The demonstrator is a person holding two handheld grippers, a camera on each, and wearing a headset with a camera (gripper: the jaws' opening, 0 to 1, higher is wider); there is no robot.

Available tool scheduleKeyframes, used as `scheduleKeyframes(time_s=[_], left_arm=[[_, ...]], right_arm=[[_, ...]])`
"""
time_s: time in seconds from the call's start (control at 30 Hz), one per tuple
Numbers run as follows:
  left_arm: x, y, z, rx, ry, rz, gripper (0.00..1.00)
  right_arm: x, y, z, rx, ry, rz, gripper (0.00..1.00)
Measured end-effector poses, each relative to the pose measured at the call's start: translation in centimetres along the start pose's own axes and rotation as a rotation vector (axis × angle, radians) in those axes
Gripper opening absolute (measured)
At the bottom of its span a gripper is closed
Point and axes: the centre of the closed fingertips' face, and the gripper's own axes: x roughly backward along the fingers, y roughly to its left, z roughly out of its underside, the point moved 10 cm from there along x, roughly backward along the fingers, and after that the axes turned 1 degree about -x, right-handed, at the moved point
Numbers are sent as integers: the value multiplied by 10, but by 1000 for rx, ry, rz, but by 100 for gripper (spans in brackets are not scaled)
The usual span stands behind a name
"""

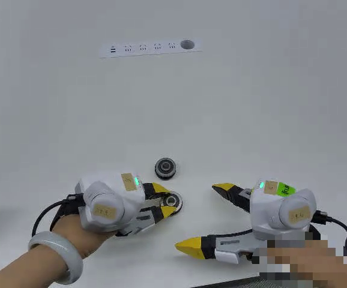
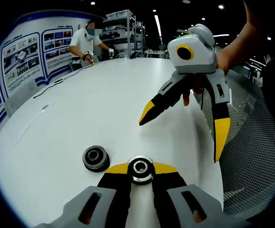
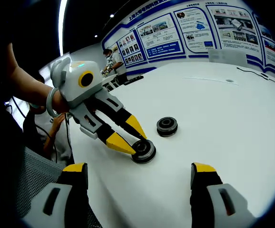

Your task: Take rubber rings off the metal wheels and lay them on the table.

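On the white table, one wheel is pinched between the jaws of the left gripper, apparently to be steadied, while the right gripper is held near it with jaws spread, ready for its rubber ring.

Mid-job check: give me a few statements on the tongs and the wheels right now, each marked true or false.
1. The left tongs are shut on a small round metal wheel. True.
2. The right tongs hold the second dark round wheel. False: they are open and empty, and that wheel lies free on the white table.
3. The two wheels touch each other. False: a gap of bare table lies between them.
4. A white power strip lies at the table's far side. True.
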Motion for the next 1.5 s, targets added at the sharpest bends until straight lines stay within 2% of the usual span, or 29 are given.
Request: scheduleKeyframes(time_s=[0.27,0.57,0.77,1.03,1.5], left_arm=[[-2,2,1,-6,11,0,16],[-3,2,0,-45,25,6,14],[-3,2,0,-54,25,9,13],[-2,1,1,-59,26,10,13],[-2,2,1,-60,22,13,13]], right_arm=[[0,-1,1,-7,-2,1,90],[-3,1,0,-36,-16,-11,89],[-4,0,-4,-96,-47,-26,87],[-4,-2,-4,-165,-62,-43,82],[-7,-10,-9,-339,-113,-56,68]])
